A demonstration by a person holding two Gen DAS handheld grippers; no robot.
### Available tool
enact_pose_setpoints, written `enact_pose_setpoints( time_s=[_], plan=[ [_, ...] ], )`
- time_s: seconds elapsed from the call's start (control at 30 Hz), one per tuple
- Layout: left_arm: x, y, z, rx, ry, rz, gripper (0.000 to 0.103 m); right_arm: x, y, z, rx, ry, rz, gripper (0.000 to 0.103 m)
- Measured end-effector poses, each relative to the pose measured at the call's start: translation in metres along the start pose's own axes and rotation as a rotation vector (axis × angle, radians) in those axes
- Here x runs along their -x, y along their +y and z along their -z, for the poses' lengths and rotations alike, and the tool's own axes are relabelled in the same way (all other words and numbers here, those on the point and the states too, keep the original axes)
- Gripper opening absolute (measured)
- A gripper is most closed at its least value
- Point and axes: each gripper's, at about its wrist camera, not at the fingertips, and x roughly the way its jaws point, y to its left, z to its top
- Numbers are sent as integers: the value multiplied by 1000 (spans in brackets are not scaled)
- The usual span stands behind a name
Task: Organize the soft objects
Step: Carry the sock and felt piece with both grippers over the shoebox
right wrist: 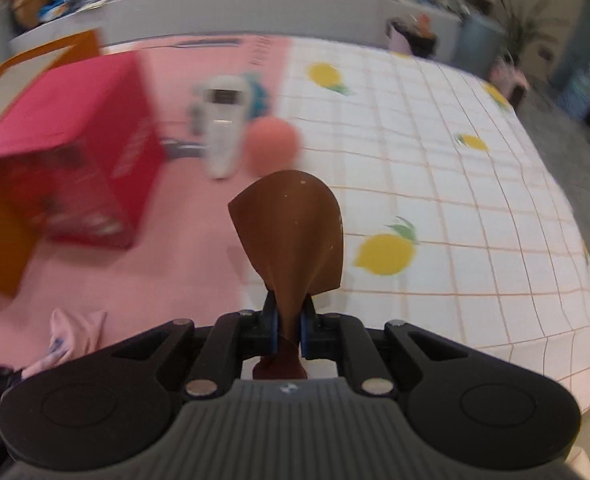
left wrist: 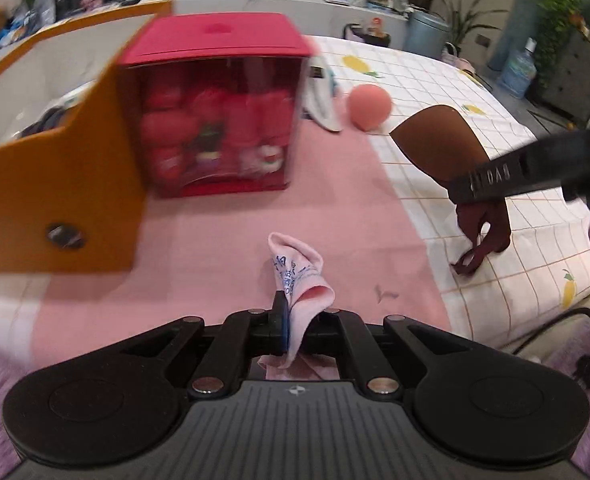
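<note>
My left gripper (left wrist: 291, 316) is shut on a pale pink cloth with blue print (left wrist: 299, 270), whose free end stands up above the pink mat (left wrist: 223, 248). My right gripper (right wrist: 289, 322) is shut on a brown soft piece (right wrist: 291, 232) that fans out above its fingers. In the left wrist view the brown piece (left wrist: 439, 140) hangs from the right gripper's black arm at the right. The pink cloth (right wrist: 75, 338) also shows at the lower left of the right wrist view. An orange box (left wrist: 67, 184) stands open at the left.
A red box with a clear front (left wrist: 215, 112) holds red soft toys beside the orange box. A pink ball (left wrist: 369, 107) and a white device (right wrist: 225, 128) lie behind it. The lemon-print checked cloth (right wrist: 435, 184) covers the table's right side.
</note>
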Motion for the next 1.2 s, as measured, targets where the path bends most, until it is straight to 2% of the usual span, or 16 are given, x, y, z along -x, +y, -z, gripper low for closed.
enact_pose_setpoints(
  time_s=[0.1, 0.17, 0.3, 0.4, 0.47, 0.63, 0.8, 1.0, 1.13, 1.2],
  plan=[
    [22, 10, 11, -8, -29, -49, 5, 23, 32, 15, 57, -31, -12, 7],
    [38, 18, 16, 0, -40, -86, 5, 33, 52, 28, 87, -28, -53, 7],
    [75, 34, 18, 17, -127, -153, 5, 50, 98, 54, 175, -24, -108, 7],
    [92, 50, 17, 48, -168, -225, 5, 60, 126, 64, 219, -24, -141, 7],
    [101, 63, 15, 85, -184, -247, 5, 67, 144, 67, 256, -29, -159, 7],
    [119, 98, 5, 174, -217, -246, 5, 86, 185, 59, 338, -76, -187, 7],
    [140, 126, -6, 235, -286, -267, 5, 110, 215, 48, 389, -138, -256, 7],
    [149, 154, -32, 241, -357, -294, 5, 131, 243, 26, 434, -221, -294, 7],
    [144, 168, -55, 228, -381, -306, 5, 125, 253, -3, 403, -227, -388, 7],
    [141, 174, -66, 223, -404, -306, 5, 123, 259, -16, 400, -245, -397, 9]
  ],
)
